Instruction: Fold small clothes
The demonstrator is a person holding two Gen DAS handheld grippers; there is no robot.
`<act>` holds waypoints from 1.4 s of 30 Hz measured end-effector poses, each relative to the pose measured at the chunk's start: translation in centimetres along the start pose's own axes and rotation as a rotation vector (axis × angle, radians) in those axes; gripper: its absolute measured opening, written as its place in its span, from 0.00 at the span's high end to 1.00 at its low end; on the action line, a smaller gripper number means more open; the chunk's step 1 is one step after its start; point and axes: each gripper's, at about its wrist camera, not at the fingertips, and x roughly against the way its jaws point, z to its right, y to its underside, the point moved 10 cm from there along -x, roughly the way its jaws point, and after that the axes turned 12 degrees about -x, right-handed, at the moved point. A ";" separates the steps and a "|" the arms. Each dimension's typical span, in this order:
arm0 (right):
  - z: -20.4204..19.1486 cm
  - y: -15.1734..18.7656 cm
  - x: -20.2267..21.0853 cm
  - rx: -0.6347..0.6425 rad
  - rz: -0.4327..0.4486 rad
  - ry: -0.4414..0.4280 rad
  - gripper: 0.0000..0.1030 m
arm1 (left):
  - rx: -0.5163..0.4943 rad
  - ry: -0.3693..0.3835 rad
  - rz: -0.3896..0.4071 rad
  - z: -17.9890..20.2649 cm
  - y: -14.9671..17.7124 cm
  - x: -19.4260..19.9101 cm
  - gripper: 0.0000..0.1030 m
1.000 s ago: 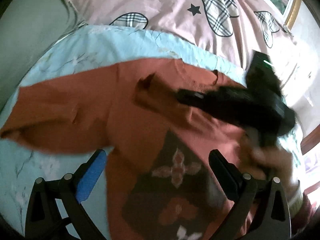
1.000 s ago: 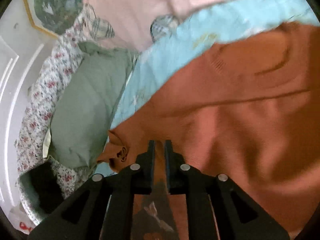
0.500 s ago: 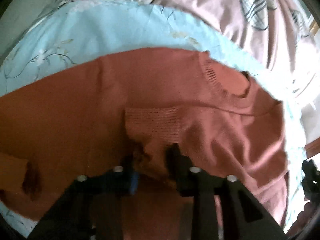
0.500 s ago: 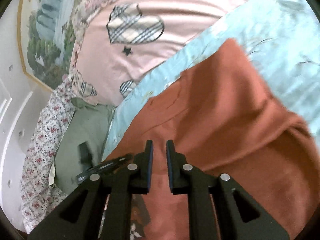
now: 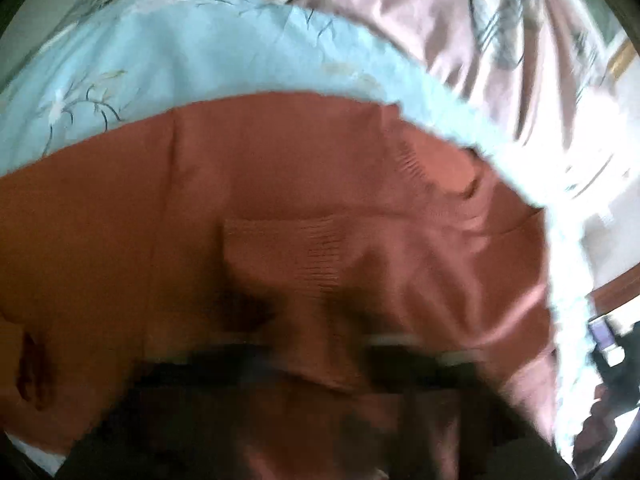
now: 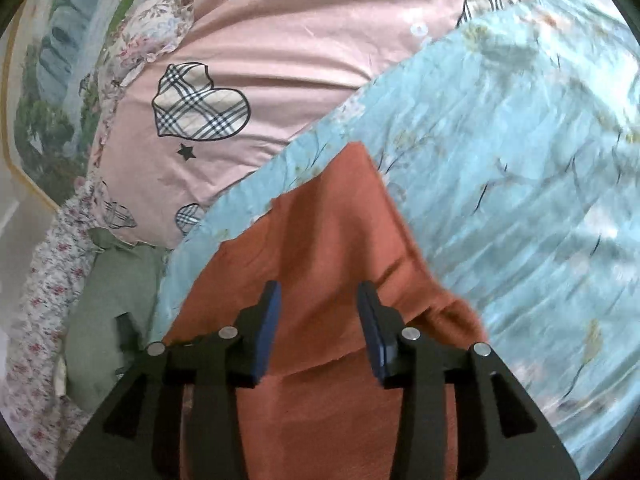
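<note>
The fold looks only partly done. One orange-brown sweater (image 5: 280,208) lies on the light blue blanket (image 5: 180,64) on the bed, and one sleeve with its ribbed cuff (image 5: 304,248) is already laid across the sweater's middle, just under the neck hole (image 5: 452,176). The other side and the bottom half seem not folded yet, so I think more than half of the job is left. The left tongs (image 5: 316,340) sit low over the sweater, right by the cuff, but they are a dark blur, so I cannot tell if they are spread or pinching cloth. The right tongs (image 6: 318,320) are spread wide with nothing between them, right over a sweater edge that sticks out onto the blue blanket. Now the count: one sweater, one cuff that shows, one neck hole, one blue blanket, and two tongs. Behind the blanket is one pink cover (image 6: 300,60) with plaid hearts, four hearts plain to see in the right view. Beside the sweater, past the blanket's edge, is one green pillow (image 6: 108,304).
</note>
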 end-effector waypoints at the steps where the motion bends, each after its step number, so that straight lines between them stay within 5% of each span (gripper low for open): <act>1: 0.5 -0.5 -0.3 0.017 0.003 0.023 0.54 | 0.019 0.033 0.047 0.0 -0.1 1.0 0.95; 4: 1.7 -2.1 -3.6 0.049 -0.033 0.104 0.51 | 0.015 0.025 0.146 -1.0 0.9 3.5 0.95; 11: 2.9 -2.4 -12.3 0.155 -0.185 0.240 0.52 | 0.029 0.034 0.129 -1.6 2.5 3.7 0.94; 12: 3.0 -2.5 -12.4 0.158 -0.182 0.242 0.79 | 0.029 0.036 0.135 -1.4 2.4 3.9 0.94; 13: 3.0 -2.8 -12.2 0.156 -0.181 0.235 0.89 | 0.029 0.035 0.135 -1.3 2.4 3.9 0.94; 17: 2.2 -6.6 -8.1 0.140 -0.028 0.182 0.90 | 0.016 0.043 0.140 -0.8 2.4 4.2 0.95; 19: 3.0 -7.0 -8.2 0.147 -0.023 0.213 0.90 | -0.016 0.080 0.161 0.9 1.6 4.5 0.95; 22: 5.2 -6.2 -9.9 0.153 -0.074 0.296 0.89 | -0.066 0.038 0.153 2.2 1.0 3.2 0.95; 25: 4.6 -6.2 -7.7 0.180 0.016 0.351 0.88 | -0.046 0.046 0.107 2.0 1.6 1.9 0.95; 27: 2.2 -4.7 -6.1 0.231 0.042 0.289 0.86 | -0.047 0.063 0.101 1.7 2.1 2.1 0.94; 30: 0.4 -0.3 -7.0 0.267 -0.093 0.185 0.74 | -0.053 0.059 0.096 1.4 2.5 2.3 0.92; 33: 3.6 1.5 -8.2 0.246 -0.141 0.302 0.74 | -0.055 0.049 0.082 1.0 3.0 2.3 0.92; 35: 4.1 1.4 -7.0 0.159 -0.123 0.263 0.74 | -0.056 0.034 0.082 0.5 3.5 3.2 0.90; 42: -1.3 6.2 -2.3 0.172 -0.147 0.066 0.61 | -0.060 -0.064 0.139 -4.0 7.0 11.1 0.88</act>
